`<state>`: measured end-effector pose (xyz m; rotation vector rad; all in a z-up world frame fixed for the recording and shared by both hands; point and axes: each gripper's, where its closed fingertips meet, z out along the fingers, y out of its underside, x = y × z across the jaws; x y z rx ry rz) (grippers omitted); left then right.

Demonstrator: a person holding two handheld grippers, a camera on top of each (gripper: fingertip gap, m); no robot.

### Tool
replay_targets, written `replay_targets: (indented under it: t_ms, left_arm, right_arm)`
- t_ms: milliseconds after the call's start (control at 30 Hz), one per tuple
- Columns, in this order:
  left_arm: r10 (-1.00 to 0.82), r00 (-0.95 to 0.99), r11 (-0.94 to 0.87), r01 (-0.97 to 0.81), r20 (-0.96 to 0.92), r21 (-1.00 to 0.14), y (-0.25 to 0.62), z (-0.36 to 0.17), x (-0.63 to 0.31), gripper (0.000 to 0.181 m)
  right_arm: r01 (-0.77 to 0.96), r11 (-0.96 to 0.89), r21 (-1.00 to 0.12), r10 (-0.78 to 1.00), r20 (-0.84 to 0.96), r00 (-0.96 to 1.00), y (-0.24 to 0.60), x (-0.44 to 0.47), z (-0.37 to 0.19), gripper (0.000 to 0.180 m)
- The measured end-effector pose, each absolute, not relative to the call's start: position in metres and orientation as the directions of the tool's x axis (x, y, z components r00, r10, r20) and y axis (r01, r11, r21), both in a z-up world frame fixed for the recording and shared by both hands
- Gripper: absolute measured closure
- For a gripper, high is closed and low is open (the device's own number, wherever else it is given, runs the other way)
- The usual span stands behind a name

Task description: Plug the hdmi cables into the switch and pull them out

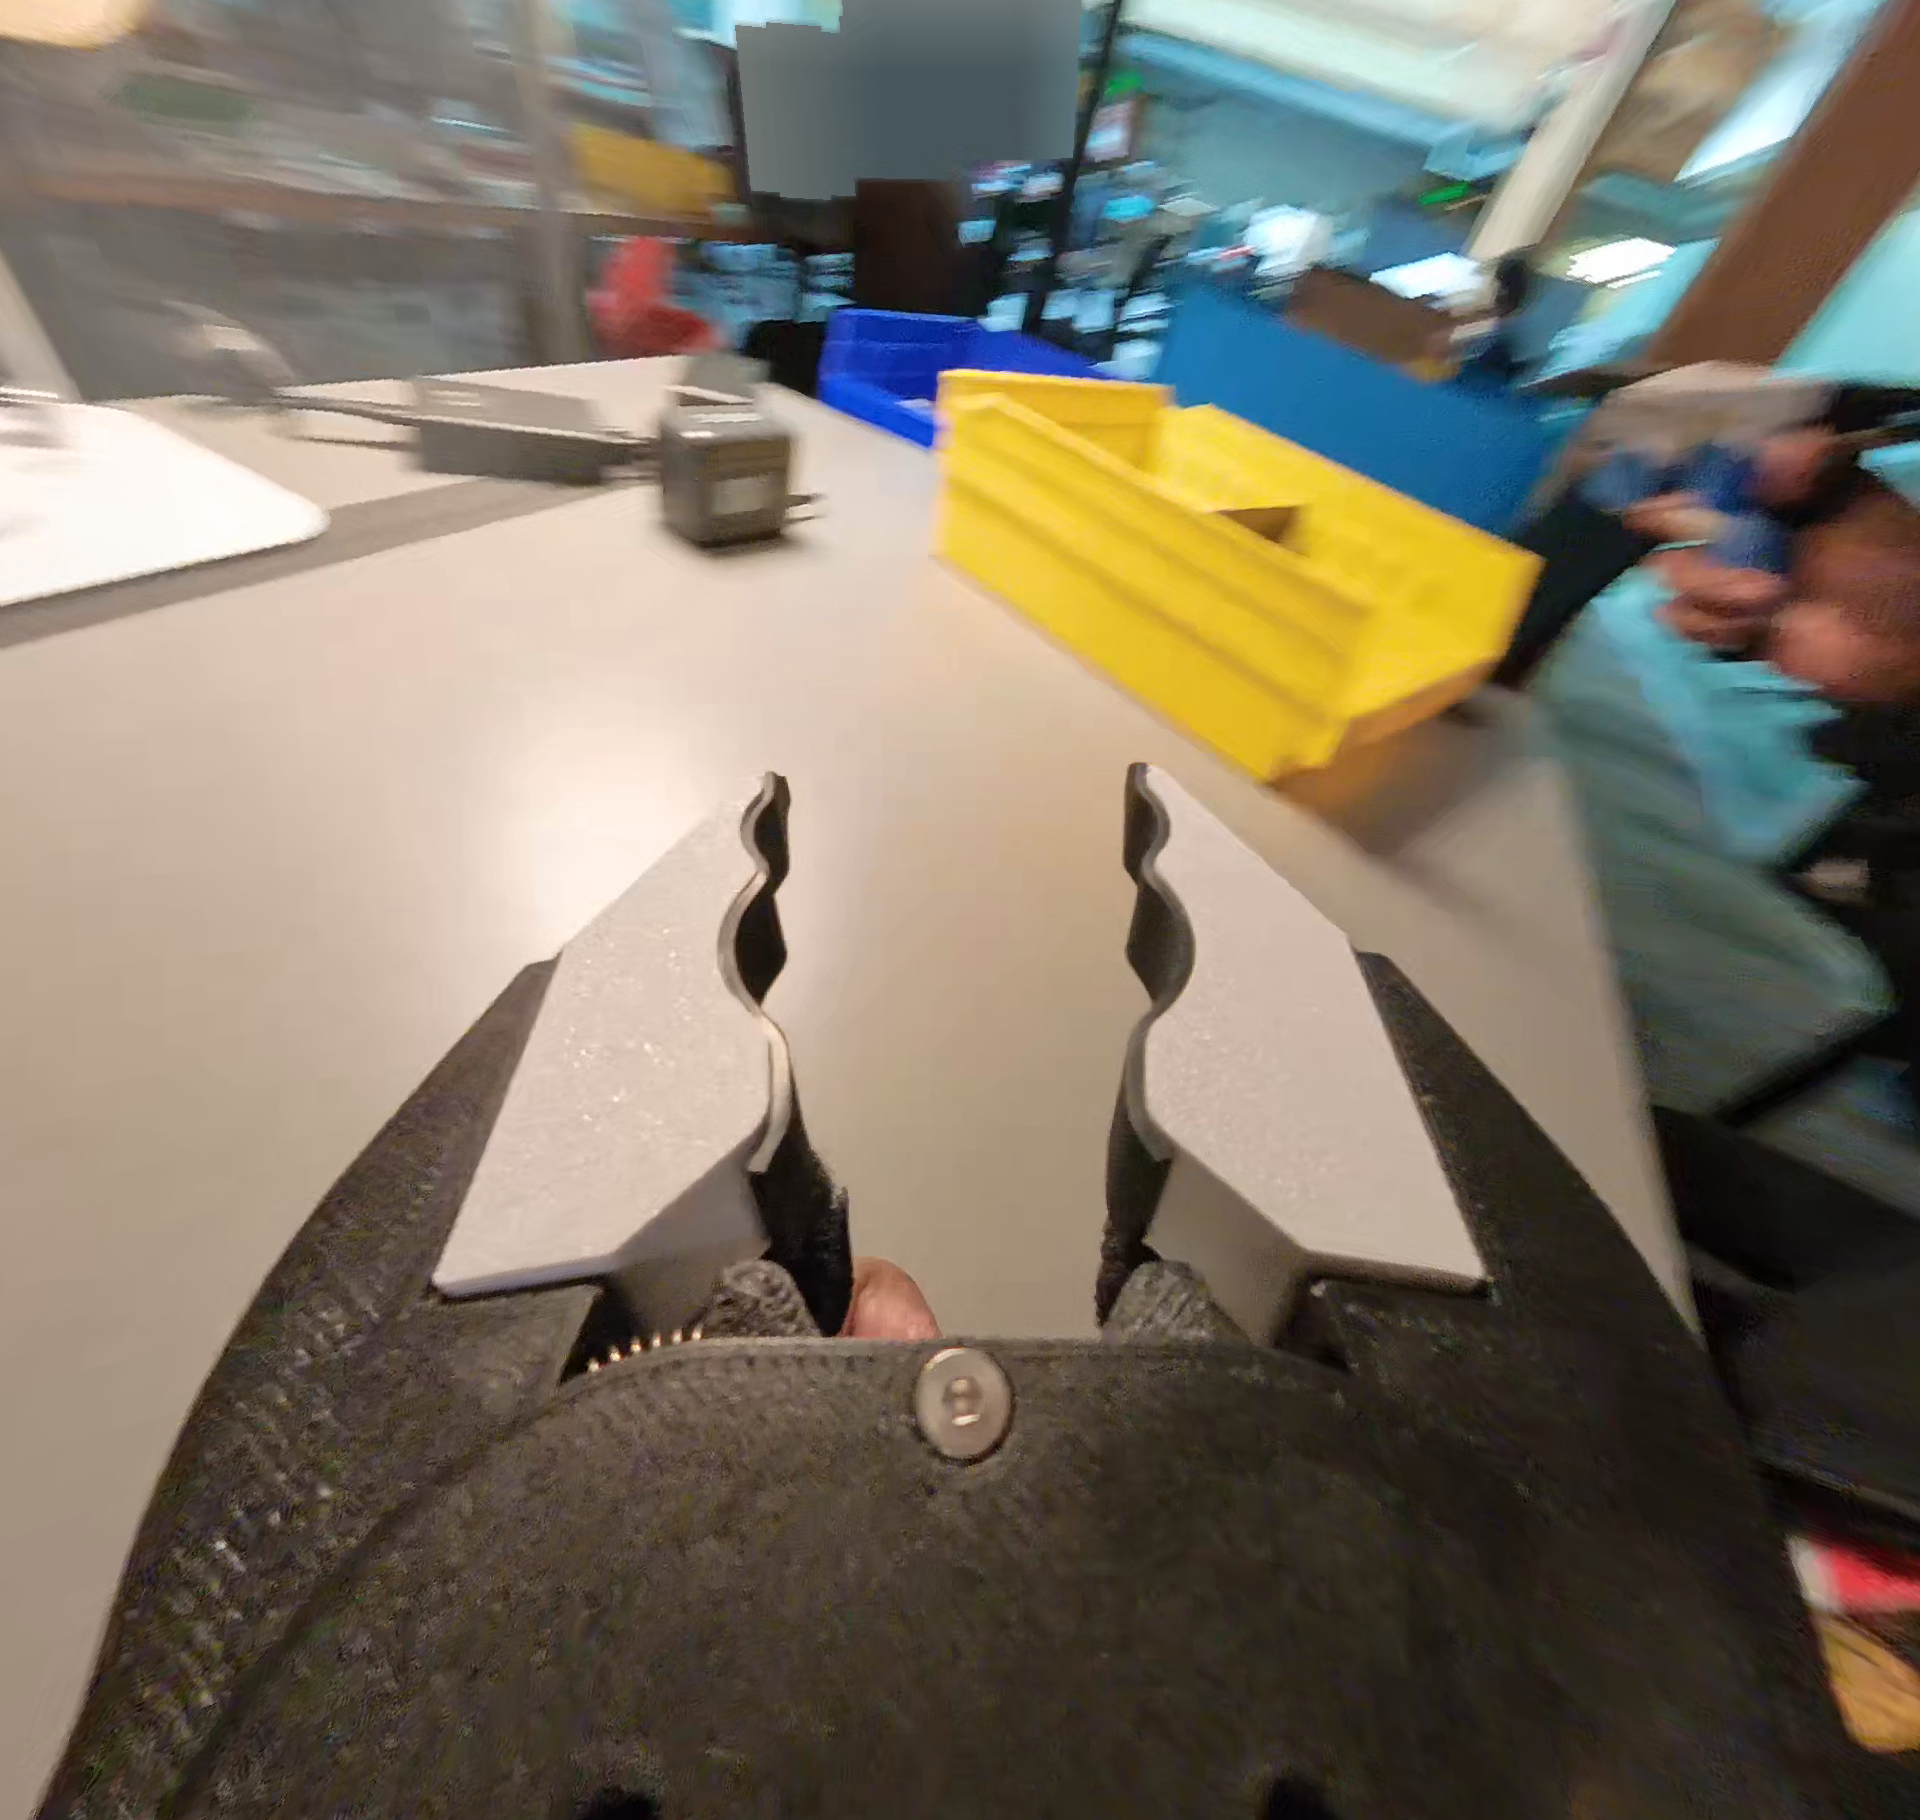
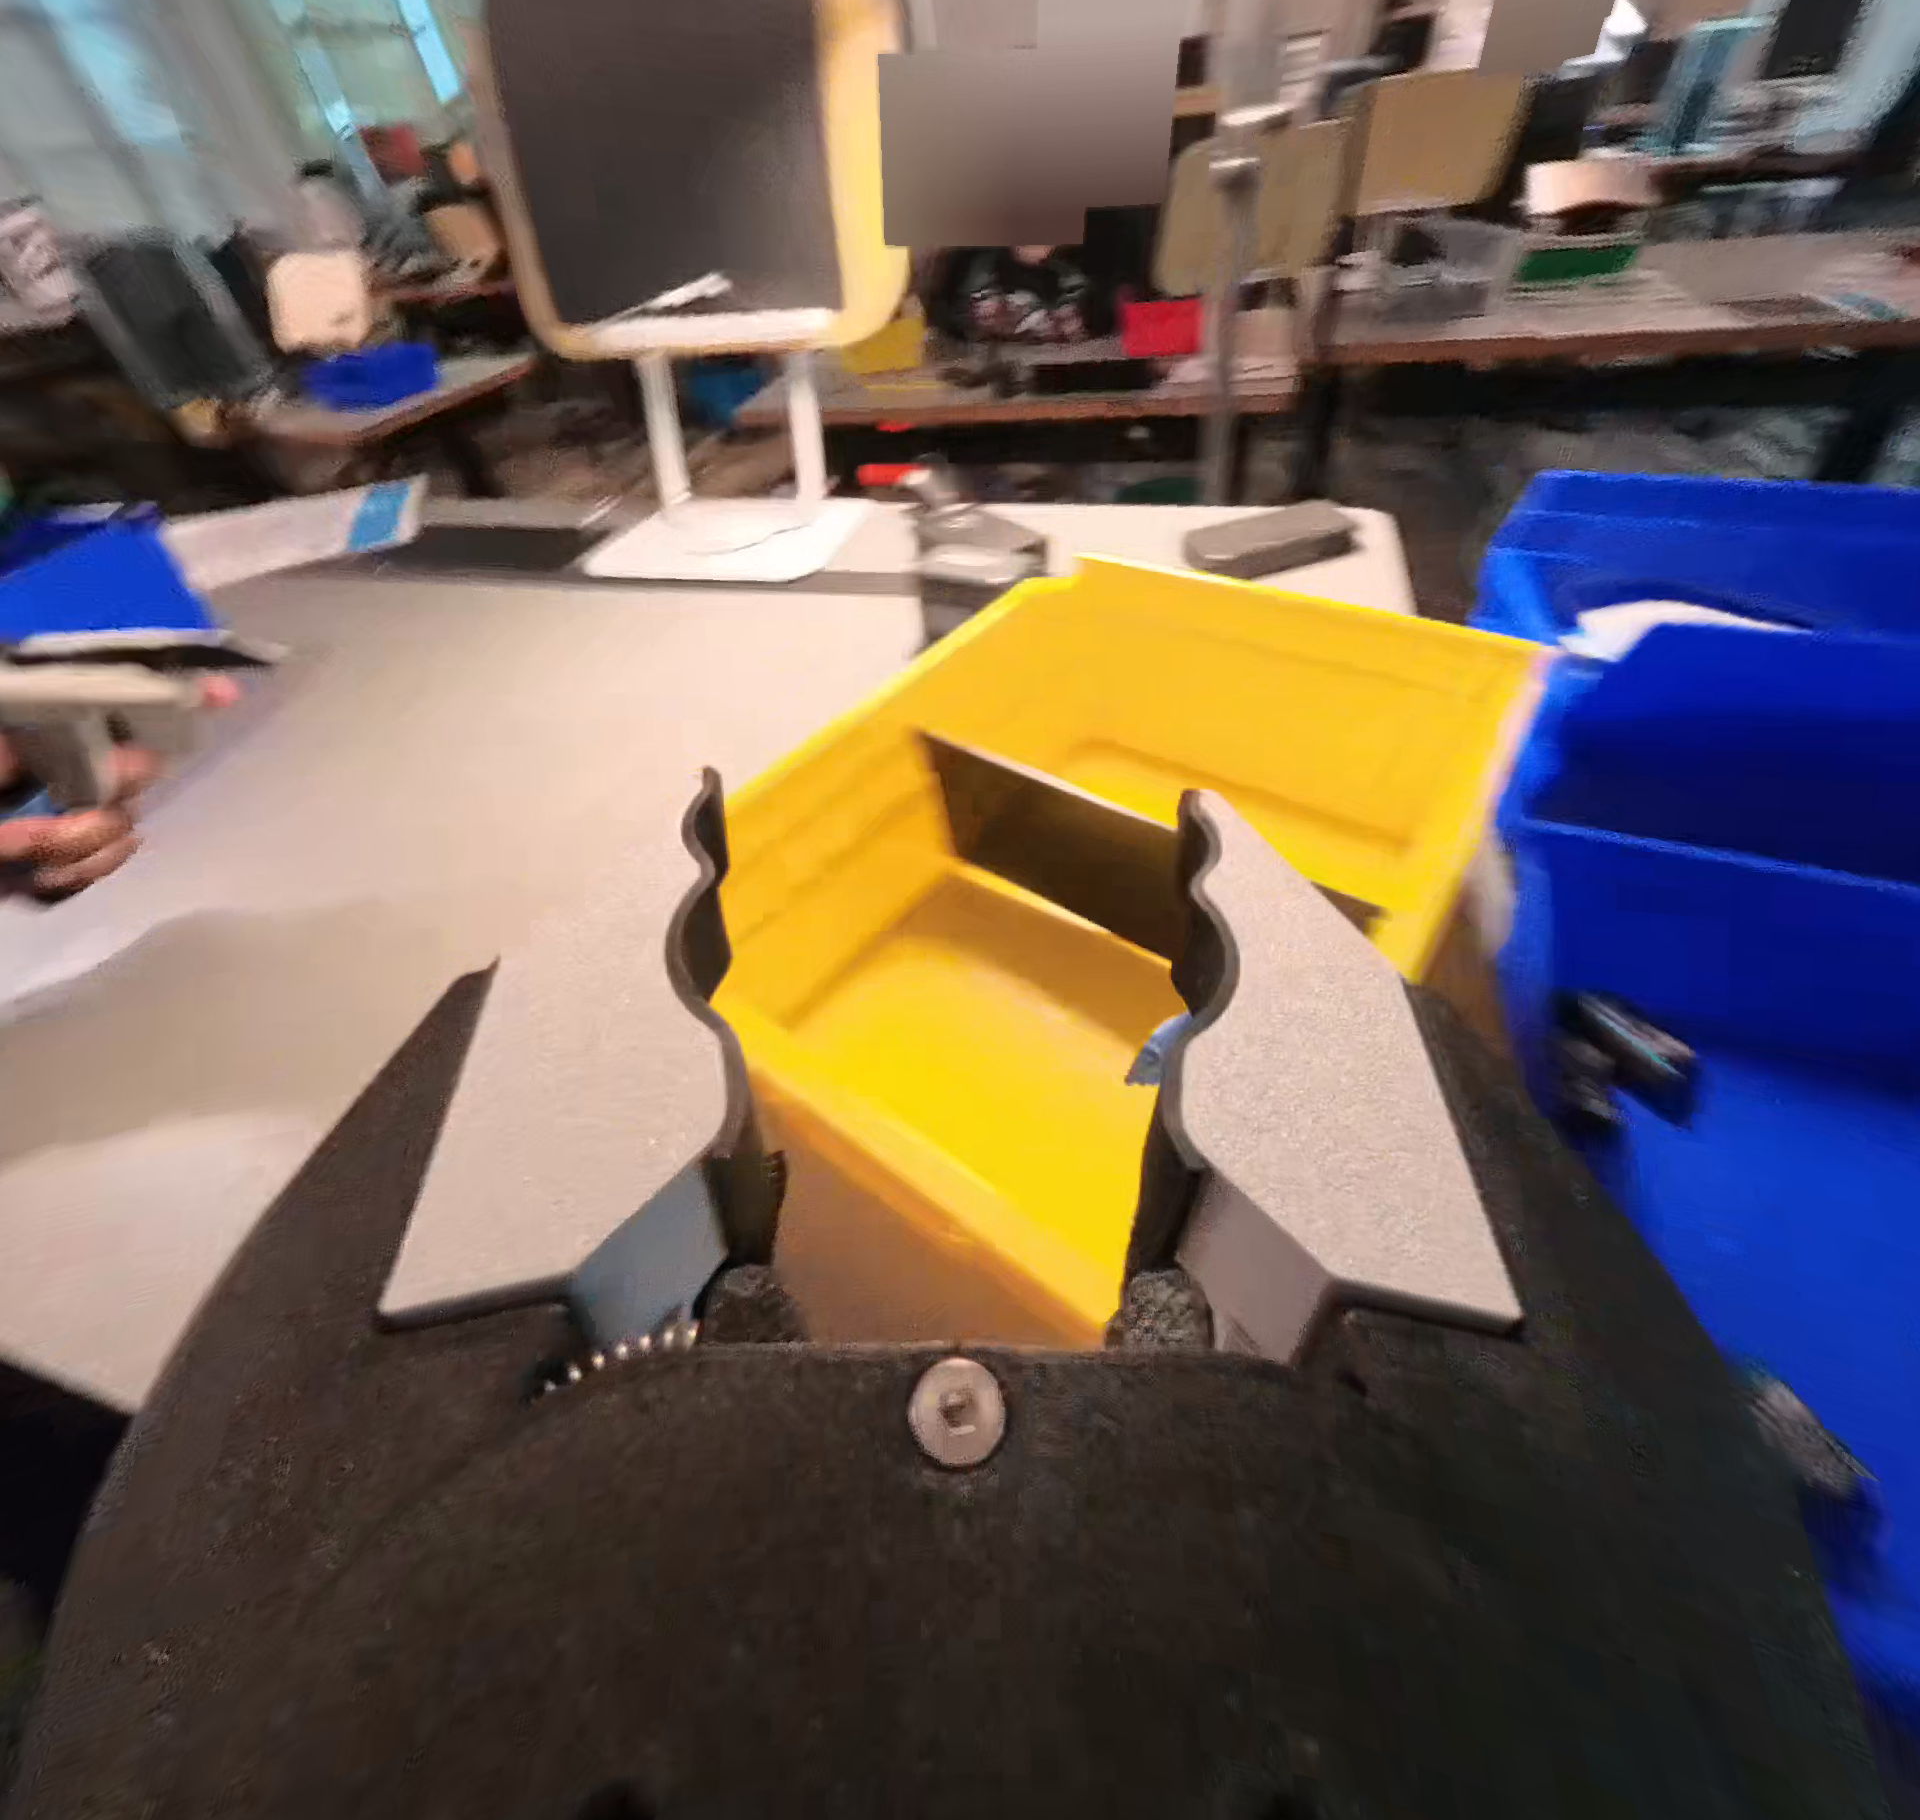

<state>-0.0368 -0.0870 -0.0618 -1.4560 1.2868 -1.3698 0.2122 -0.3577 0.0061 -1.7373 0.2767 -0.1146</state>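
Both grippers, left (image 1: 956,794) and right (image 2: 951,814), gape empty, right over the divided yellow plastic bin (image 2: 1299,648); no HDMI cable visible, so likely pre-pick: find one first.

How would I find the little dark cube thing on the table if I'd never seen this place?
Start at the big yellow bin on the grey table. Look past its far end toward the white stand base: the dark cube sits between them. Unlike the flat grey box beside it, it is stubby and blocky, with prongs sticking out one side.
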Motion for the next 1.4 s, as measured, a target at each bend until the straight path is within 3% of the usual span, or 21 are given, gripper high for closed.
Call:
replay_targets:
  t_ms: [167, 300, 433, 500, 567, 633, 700, 800, 933, 1033, 1167, 1267, 1400]
  left_arm:
    - [-0.903, 0.429, -0.112, -0.19, 0.02, -0.975, -0.029, -0.068, -0.111, 0.11]
    - [-0.622, 0.768, -0.034, -0.219, -0.151, -0.975, 0.015, -0.05, -0.236, 0.11]
    - [-0.312, 0.926, -0.048, -0.238, -0.212, -0.97, 0.046, -0.032, -0.355, 0.101]
    - [-0.3, 0.932, -0.112, -0.244, -0.202, -0.963, 0.062, -0.043, -0.378, 0.105]
    - [-0.403, 0.904, -0.216, -0.247, -0.144, -0.945, 0.075, -0.07, -0.37, 0.106]
    - [-0.507, 0.86, -0.213, -0.196, -0.063, -0.957, 0.079, -0.075, -0.349, 0.128]
    - [-0.53, 0.843, -0.26, -0.269, -0.096, -0.927, 0.083, -0.091, -0.34, 0.128]
    - [-0.561, 0.817, -0.254, -0.32, -0.131, -0.913, 0.077, -0.095, -0.331, 0.13]
    - [-0.606, 0.787, -0.314, -0.373, -0.118, -0.873, 0.075, -0.12, -0.338, 0.172]
    - [-0.526, 0.829, -0.32, -0.399, -0.189, -0.859, 0.078, -0.12, -0.37, 0.178]
    - [-0.556, 0.829, -0.347, -0.296, -0.059, -0.89, 0.072, -0.118, -0.378, 0.177]
    - [-0.559, 0.826, -0.302, -0.286, -0.074, -0.909, 0.058, -0.09, -0.387, 0.142]
    - [-0.563, 0.825, -0.231, -0.211, -0.047, -0.95, 0.06, -0.037, -0.395, 0.131]
  right_arm:
    - [-0.07, -0.275, -0.959, -0.173, -0.022, 0.985, -0.296, 0.126, -0.039, 0.09]
    - [-0.104, -0.33, -0.938, -0.243, -0.022, 0.97, -0.279, 0.114, -0.078, 0.076]
    - [-0.099, -0.386, -0.917, -0.295, 0.021, 0.955, -0.265, 0.122, -0.099, 0.074]
    - [-0.091, -0.425, -0.901, -0.306, 0.048, 0.951, -0.259, 0.13, -0.109, 0.091]
    - [-0.086, -0.429, -0.899, -0.308, 0.056, 0.95, -0.253, 0.137, -0.114, 0.112]
    - [-0.08, -0.424, -0.902, -0.311, 0.062, 0.948, -0.252, 0.145, -0.115, 0.134]
    - [-0.081, -0.411, -0.908, -0.289, 0.045, 0.956, -0.254, 0.151, -0.114, 0.153]
    - [-0.053, -0.411, -0.91, -0.24, 0.052, 0.969, -0.261, 0.159, -0.114, 0.153]
    - [-0.014, -0.414, -0.91, -0.159, 0.057, 0.986, -0.272, 0.172, -0.114, 0.154]
    - [0.0, -0.418, -0.909, -0.123, 0.057, 0.991, -0.279, 0.183, -0.114, 0.155]
    - [-0.005, -0.43, -0.903, -0.1, 0.043, 0.994, -0.286, 0.189, -0.112, 0.155]
    - [-0.009, -0.425, -0.905, -0.146, 0.059, 0.988, -0.303, 0.19, -0.091, 0.145]
    - [0.04, -0.392, -0.919, -0.126, 0.097, 0.987, -0.315, 0.17, -0.052, 0.139]
